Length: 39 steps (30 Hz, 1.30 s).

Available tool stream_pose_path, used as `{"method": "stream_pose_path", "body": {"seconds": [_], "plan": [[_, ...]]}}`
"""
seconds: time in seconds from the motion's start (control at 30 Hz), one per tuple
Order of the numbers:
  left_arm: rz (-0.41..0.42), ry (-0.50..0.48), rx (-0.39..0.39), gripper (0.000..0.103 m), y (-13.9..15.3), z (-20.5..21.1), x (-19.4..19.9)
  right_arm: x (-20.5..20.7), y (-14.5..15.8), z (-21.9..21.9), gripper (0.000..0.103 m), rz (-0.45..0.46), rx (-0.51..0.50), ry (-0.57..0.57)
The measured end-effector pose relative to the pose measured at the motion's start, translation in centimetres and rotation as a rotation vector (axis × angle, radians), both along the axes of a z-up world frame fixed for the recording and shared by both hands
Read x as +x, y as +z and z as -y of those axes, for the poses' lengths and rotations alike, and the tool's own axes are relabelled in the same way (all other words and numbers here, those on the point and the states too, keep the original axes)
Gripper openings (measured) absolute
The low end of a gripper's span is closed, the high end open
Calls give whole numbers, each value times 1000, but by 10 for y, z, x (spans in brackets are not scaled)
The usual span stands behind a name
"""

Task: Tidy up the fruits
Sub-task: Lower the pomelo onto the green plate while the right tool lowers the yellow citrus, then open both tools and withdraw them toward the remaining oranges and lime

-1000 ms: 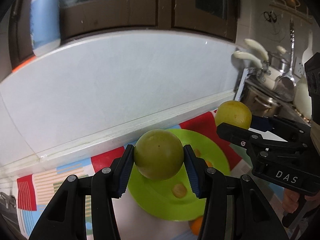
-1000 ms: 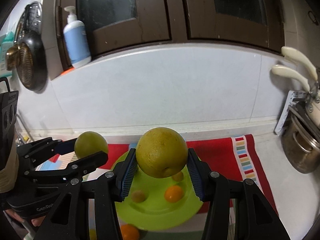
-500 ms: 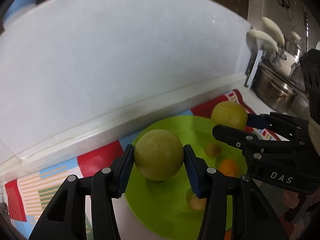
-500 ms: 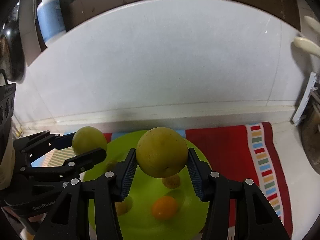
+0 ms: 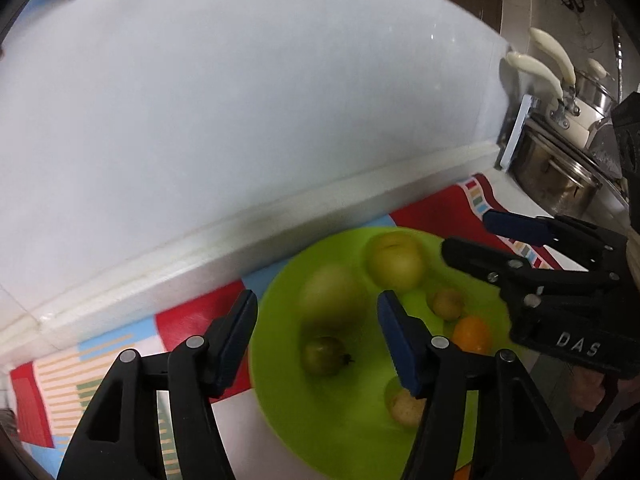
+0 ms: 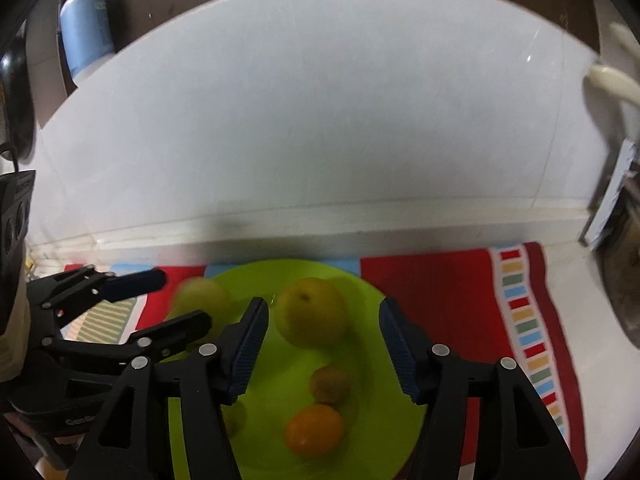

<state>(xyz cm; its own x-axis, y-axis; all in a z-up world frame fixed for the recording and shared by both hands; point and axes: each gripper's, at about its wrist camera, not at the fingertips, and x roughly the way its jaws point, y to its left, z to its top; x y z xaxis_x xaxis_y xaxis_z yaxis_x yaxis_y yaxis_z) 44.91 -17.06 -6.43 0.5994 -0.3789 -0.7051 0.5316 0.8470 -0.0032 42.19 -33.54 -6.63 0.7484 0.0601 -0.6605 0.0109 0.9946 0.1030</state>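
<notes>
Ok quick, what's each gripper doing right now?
Left gripper: jaws opening, holding nothing; green fruit is free over the green plate.
Right gripper: jaws opening, holding nothing; yellow fruit released.

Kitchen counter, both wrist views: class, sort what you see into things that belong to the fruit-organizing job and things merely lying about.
Part of the job:
green plate
two large yellow-green fruits
orange fruit
small brownish fruits
left gripper and right gripper, jaws opening, nothing gripped

Just lying about:
striped mat
blue bottle
steel pots
</notes>
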Motion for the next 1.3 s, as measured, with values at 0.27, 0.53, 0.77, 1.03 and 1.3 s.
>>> {"method": "stream_pose_path", "body": {"seconds": [0.27,0.53,0.77,1.03,1.3], "plan": [[95,42,2,71,33,-16,-31,-34,28,-3,59,54,-6,-43],[166,74,-2,80,64,-39,-69,-78,61,-19,66,127,-52,-60],[231,101,8,84,84,-61,-107,-114,80,-40,70,172,-72,-70],[268,145,-24,86,99,-93,-142,-150,90,-67,72,192,-60,-65],[296,162,-27,87,105,-129,-169,-180,98,-97,72,216,-84,-75]]}}
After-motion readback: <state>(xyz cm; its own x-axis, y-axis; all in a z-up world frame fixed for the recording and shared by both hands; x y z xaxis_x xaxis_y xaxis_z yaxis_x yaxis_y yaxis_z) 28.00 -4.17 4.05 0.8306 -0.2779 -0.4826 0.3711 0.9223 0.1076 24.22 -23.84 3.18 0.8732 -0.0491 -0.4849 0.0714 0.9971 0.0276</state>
